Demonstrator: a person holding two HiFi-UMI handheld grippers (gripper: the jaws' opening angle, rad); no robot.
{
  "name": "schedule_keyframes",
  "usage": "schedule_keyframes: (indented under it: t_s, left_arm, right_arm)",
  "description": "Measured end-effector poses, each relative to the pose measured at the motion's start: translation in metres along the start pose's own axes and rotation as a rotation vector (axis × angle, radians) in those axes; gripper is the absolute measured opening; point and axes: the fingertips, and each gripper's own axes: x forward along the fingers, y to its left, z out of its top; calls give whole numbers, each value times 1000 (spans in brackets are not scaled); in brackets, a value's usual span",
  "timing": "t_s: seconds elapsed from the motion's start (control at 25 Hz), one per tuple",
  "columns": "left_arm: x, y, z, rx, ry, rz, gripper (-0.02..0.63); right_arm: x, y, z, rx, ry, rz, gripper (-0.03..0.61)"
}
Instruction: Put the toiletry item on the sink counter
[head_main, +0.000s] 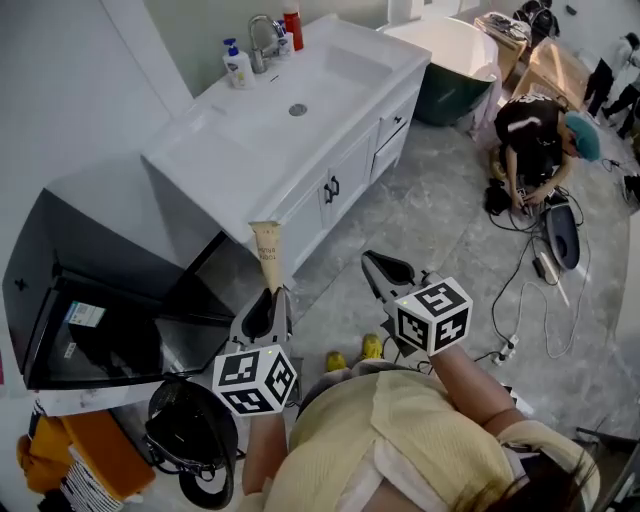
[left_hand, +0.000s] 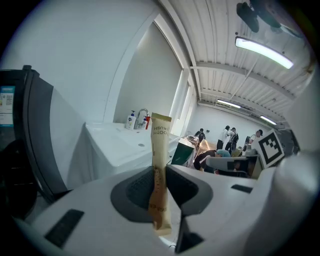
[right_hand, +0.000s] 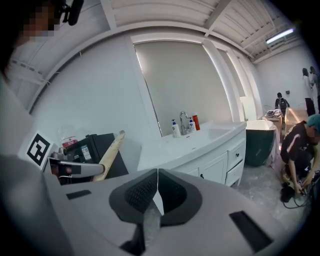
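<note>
Left gripper view showed my left claw (left_hand: 159, 189) clamped on a flat beige toothbrush pack (left_hand: 161, 136); my right claw (right_hand: 157, 192) was pressed together, empty.

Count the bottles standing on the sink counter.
3: a white pump bottle left of the faucet, a small bottle right of it, a red bottle beside that. More could hide behind the faucet.

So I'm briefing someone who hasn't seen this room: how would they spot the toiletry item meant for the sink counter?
Find the white sink counter; in front of its near corner the left gripper holds a long flat packet upright in its jaws. It is tan, with a printed top, unlike the white pump bottle and red bottle by the tap.
</note>
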Motion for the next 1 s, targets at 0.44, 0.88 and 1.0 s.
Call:
schedule_keyframes:
  t_s: [0.44, 0.88, 1.0]
  left_arm:
    - [7, 7, 2, -19, 0, 16, 104]
    - [33, -8, 11, -5, -3, 16, 104]
    - [43, -15, 11, 0, 4, 12, 104]
  right_arm:
    - [15, 5, 4, -20, 10, 41, 29]
    - [27, -18, 18, -20, 4, 65, 29]
    - [28, -27, 21, -30, 2, 64, 29]
